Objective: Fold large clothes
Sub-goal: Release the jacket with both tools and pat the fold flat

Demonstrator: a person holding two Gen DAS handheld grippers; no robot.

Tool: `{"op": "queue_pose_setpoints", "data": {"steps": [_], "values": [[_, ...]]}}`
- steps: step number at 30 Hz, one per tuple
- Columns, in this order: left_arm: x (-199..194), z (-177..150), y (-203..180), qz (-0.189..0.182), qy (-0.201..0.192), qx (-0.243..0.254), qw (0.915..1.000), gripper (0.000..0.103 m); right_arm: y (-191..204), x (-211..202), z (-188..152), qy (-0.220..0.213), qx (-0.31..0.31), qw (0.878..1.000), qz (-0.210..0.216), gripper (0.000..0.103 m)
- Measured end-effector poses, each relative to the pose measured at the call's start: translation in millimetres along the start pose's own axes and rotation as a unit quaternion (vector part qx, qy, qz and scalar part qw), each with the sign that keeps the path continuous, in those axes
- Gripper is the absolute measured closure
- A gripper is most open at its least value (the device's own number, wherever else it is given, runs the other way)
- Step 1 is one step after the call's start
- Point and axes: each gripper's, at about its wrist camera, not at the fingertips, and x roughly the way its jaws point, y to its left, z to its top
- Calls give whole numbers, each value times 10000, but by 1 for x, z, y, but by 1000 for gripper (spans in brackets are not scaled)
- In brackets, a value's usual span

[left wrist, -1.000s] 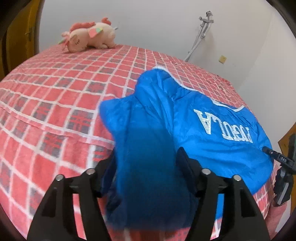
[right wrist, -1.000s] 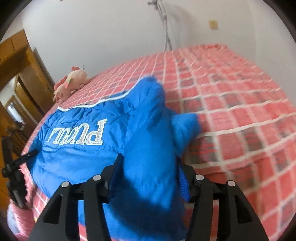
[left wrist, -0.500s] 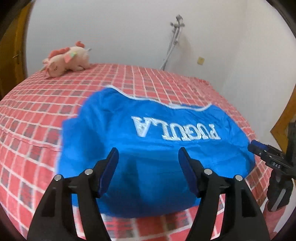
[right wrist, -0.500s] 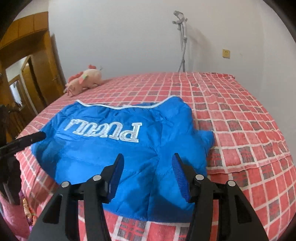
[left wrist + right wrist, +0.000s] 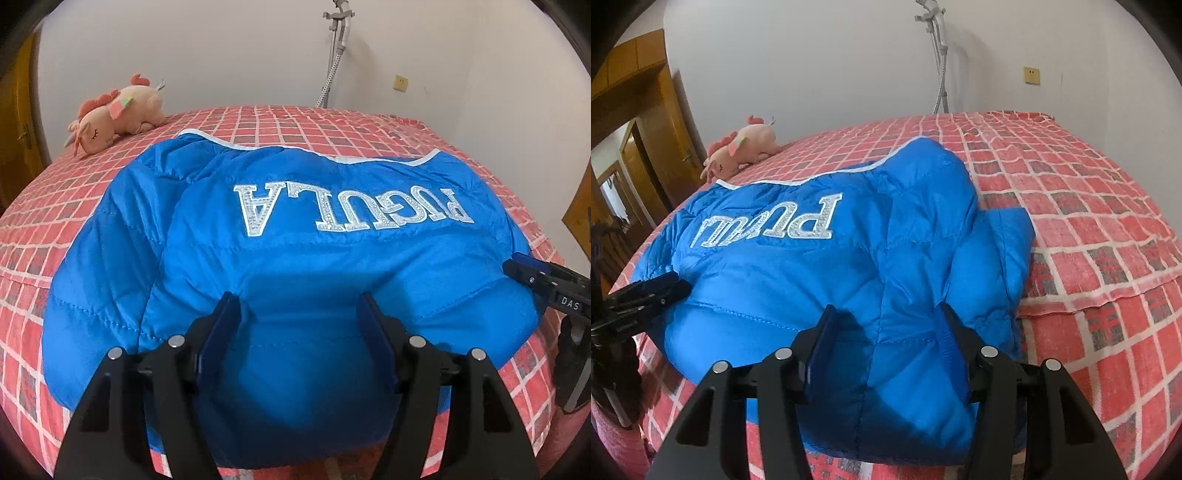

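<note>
A blue puffer jacket (image 5: 295, 240) lies back-up on the red checked bed (image 5: 55, 192), its silver lettering upside down to me. One sleeve (image 5: 110, 258) lies along its left side. In the right wrist view the other sleeve (image 5: 942, 240) is folded over the jacket (image 5: 812, 277). My left gripper (image 5: 297, 317) hovers open over the near hem, the fabric flat and unpinched between its fingers. My right gripper (image 5: 886, 332) stands open over the near right part in the same way. Each gripper shows at the edge of the other's view: the right gripper (image 5: 535, 277) and the left gripper (image 5: 646, 291).
A pink plush toy (image 5: 114, 118) lies at the far left of the bed (image 5: 1089, 221). A grey pole with a hose (image 5: 334, 55) stands against the white back wall. Wooden doors (image 5: 646, 129) are on the left. Bare bedspread stretches to the right of the jacket.
A second ago blurred blue fabric filled both pairs of jaws above the jacket. It now lies flat on the jacket, and both grippers have drawn back to the near edge.
</note>
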Motion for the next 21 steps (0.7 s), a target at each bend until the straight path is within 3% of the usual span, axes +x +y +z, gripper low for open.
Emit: {"op": "queue_pose_setpoints", "data": {"steps": [9, 12, 17, 21], "values": [[-14, 8, -3, 123, 173, -54, 9998, 36, 12, -20, 7, 59, 4, 9998, -174, 49], [-36, 9, 6, 552, 65, -55, 9984, 27, 16, -35, 8, -36, -99, 9993, -354, 49], [-68, 8, 50, 1113, 33, -481, 9926, 19, 12, -43, 7, 61, -136, 9989, -441, 49], [-73, 1, 89, 1164, 378, -928, 9881, 17, 10, -38, 5, 222, -194, 9981, -544, 49]]}}
